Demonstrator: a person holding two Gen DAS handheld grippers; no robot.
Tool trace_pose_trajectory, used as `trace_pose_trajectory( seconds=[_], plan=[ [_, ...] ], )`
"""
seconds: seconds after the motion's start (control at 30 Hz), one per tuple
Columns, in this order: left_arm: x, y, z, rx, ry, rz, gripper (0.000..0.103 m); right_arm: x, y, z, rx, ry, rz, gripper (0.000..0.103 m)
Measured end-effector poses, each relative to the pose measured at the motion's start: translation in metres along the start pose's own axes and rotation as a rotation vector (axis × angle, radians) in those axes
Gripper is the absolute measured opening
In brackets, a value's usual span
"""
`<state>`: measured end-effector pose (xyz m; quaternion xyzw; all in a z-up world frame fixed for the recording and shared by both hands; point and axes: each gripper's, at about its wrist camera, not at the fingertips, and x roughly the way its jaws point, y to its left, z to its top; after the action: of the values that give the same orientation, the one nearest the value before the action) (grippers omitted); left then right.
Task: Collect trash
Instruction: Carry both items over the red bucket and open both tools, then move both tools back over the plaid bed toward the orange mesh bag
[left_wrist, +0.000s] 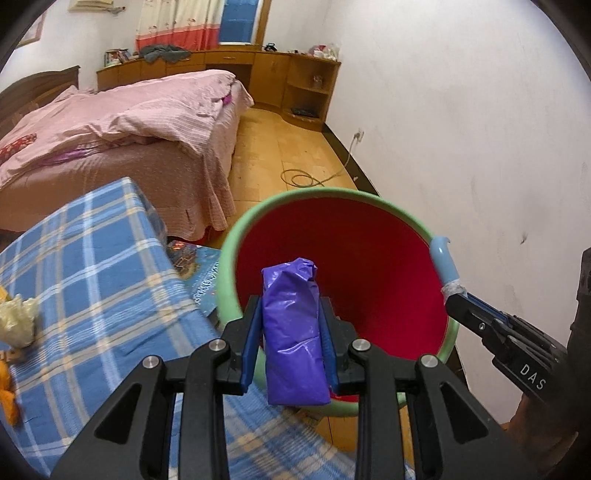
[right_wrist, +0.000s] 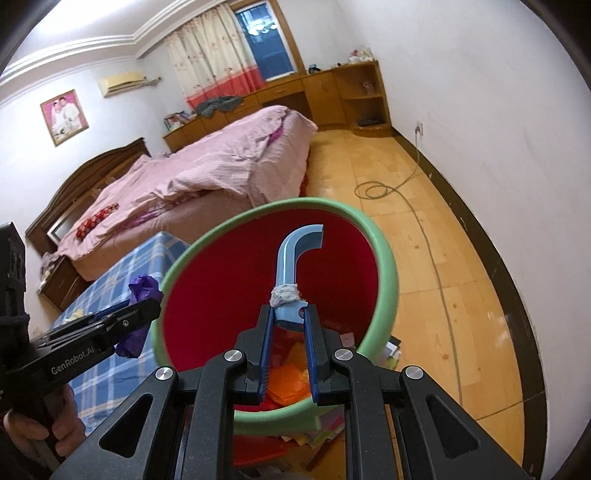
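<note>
My left gripper (left_wrist: 291, 314) is shut on a crumpled purple plastic bag (left_wrist: 293, 339) and holds it over the near rim of a round bin (left_wrist: 236, 236) with a green rim and red inside. My right gripper (right_wrist: 290, 317) is shut on a light blue curved plastic piece (right_wrist: 295, 254) with a grey wad taped at its base, held above the bin's opening (right_wrist: 388, 258). Orange and yellow scraps (right_wrist: 288, 384) lie in the bin's bottom. The right gripper also shows at the right in the left wrist view (left_wrist: 458, 295), and the left gripper at the left in the right wrist view (right_wrist: 144, 306).
A table with a blue plaid cloth (left_wrist: 92, 266) stands left of the bin, with a pale crumpled wad (left_wrist: 18, 321) and orange bits (left_wrist: 7, 398) on it. A bed with pink bedding (left_wrist: 129, 122) is behind. A cable (right_wrist: 376, 190) coils on the wooden floor.
</note>
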<state>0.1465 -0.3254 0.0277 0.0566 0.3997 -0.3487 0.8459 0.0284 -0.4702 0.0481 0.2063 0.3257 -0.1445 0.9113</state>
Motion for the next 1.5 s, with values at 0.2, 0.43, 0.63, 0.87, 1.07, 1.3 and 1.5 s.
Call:
trace_pose_trajectory(
  seconds=[0.2,0.43,0.63,0.87,1.07,1.3,1.5],
  plan=[
    [0.013,-0.007,-0.001,0.039,0.02,0.016,0.033,0.012,-0.005,-0.002,0.011,0.026,-0.019,0.016],
    [0.016,-0.002,-0.001,0.018,0.033,0.027,0.04,0.019,-0.003,-0.002,0.022,0.04,-0.021,0.022],
    [0.01,0.004,-0.001,-0.008,0.029,0.027,0.04,0.017,0.002,-0.002,0.007,0.036,-0.019,0.022],
    [-0.004,0.011,-0.002,-0.025,0.012,0.03,0.04,0.01,0.006,-0.003,0.0,0.027,-0.013,0.022],
    [-0.021,0.019,-0.006,-0.048,-0.005,0.038,0.04,0.001,0.015,-0.004,-0.009,0.017,-0.004,0.028],
    [-0.046,0.037,-0.014,-0.087,-0.028,0.065,0.04,-0.008,0.028,-0.007,-0.008,0.012,0.019,0.044],
    [-0.068,0.059,-0.026,-0.132,-0.05,0.101,0.04,-0.015,0.043,-0.011,-0.007,0.005,0.043,0.053]
  ],
)
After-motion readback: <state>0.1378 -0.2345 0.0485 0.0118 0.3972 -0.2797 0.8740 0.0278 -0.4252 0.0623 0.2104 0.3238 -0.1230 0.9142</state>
